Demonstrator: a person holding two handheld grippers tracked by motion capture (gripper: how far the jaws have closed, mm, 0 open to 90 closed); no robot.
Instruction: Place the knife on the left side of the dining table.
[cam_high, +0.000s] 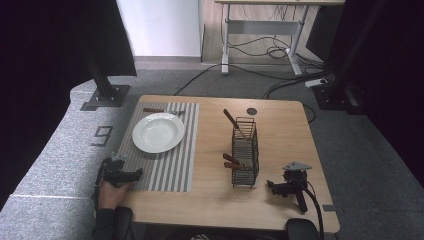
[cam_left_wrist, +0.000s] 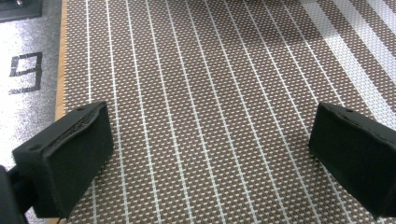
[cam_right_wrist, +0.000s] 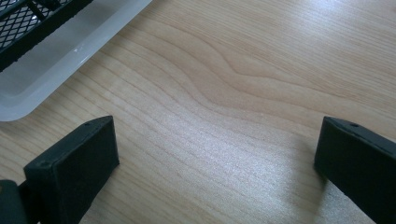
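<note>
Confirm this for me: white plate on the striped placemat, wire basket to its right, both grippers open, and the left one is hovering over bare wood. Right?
Not quite. The left gripper is over the striped placemat, not bare wood; the left gripper view shows the mat's weave between its open jaws. The rest holds: the white plate sits on the mat, the wire basket stands to its right, and the right gripper is open over wood.

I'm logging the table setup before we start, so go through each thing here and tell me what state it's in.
Left claw: open, empty, over the striped placemat.
Right claw: open, empty, over bare table.
White plate: upright on the placemat, empty.
Wire caddy: upright, with brown-handled utensils inside it.
Brown-handled utensil: lying flat at the placemat's far edge.
</note>
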